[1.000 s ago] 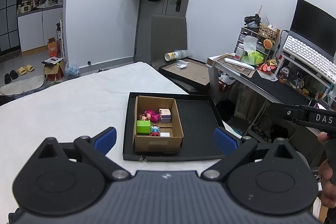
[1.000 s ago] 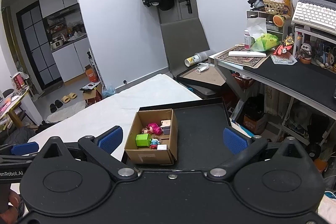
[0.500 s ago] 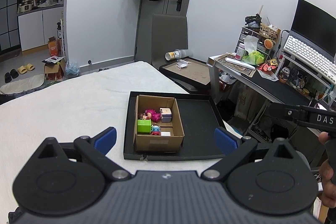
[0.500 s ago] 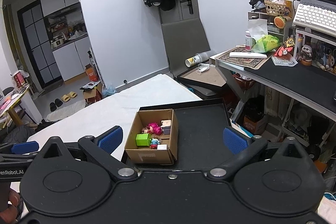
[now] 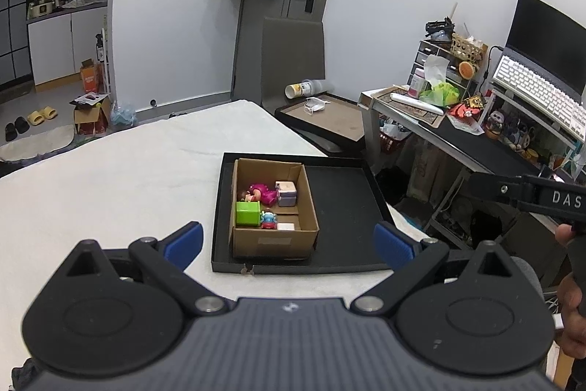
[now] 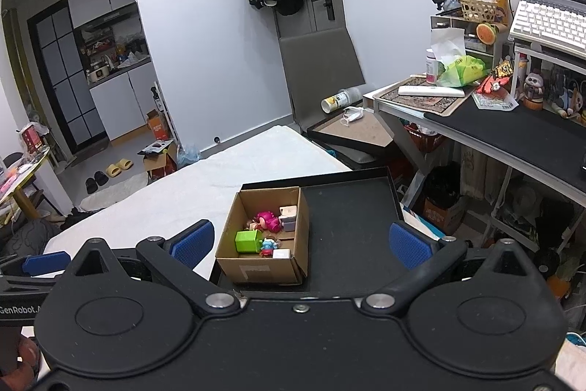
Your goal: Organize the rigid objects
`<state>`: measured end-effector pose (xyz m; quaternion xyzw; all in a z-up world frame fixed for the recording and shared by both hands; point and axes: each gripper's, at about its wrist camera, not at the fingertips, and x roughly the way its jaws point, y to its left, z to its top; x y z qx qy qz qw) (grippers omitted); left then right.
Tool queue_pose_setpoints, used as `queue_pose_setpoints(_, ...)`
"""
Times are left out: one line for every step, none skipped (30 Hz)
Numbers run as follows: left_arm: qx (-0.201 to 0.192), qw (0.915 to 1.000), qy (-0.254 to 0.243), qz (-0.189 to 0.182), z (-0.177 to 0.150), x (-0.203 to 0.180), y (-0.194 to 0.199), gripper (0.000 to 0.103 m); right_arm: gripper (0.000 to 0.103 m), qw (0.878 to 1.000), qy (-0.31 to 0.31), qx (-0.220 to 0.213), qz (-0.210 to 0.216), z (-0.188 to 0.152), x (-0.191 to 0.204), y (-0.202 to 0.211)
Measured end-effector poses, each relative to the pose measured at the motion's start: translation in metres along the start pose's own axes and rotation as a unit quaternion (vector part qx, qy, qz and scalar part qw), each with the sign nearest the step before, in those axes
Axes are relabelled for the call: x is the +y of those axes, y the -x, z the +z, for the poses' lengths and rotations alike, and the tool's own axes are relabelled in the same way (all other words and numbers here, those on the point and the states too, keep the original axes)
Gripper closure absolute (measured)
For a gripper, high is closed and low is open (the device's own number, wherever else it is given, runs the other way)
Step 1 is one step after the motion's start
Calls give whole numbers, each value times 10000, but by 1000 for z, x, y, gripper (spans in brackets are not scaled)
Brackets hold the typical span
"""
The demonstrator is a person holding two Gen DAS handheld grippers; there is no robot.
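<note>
Left wrist view looks down on a black tray (image 5: 340, 207) near the white table's (image 5: 110, 193) right edge, with a cardboard box (image 5: 273, 207) tucked into the tray's left half — likely so the bare right half stays free for sorting. Inside the box lie a green cube (image 5: 248, 213), a pink doll (image 5: 260, 194), a pale cube (image 5: 286, 193) and a small figure (image 5: 268, 220). Both the left gripper (image 5: 289, 240) and the right gripper (image 6: 299, 240) hover above the tray's near edge, jaws spread wide and holding nothing — apparently poised to pick a toy.
</note>
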<state>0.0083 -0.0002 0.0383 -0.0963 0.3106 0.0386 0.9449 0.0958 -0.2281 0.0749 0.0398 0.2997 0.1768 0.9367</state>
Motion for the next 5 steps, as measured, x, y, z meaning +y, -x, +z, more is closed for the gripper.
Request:
queue_pose_setpoints(11,10000,1,-10,0,0,0,4,0,10000,-8,7,-2,-1,0,0)
queue_pose_setpoints(14,10000,-1,-25,0,1,0,4,0,10000,-12,9,-3,-1,0,0)
queue_pose_setpoints(5,10000,-11,-43,0,1,0,4,0,10000,-14,10,0,-2,0,0)
queue_pose_setpoints(-7,10000,-17,-55,0,2,1,4,0,10000,-16,15,-3,-1,0,-1)
queue_pose_setpoints(-31,10000,-22,-74,0,2,2,4,0,10000,-18,22,-7,-1,0,-2)
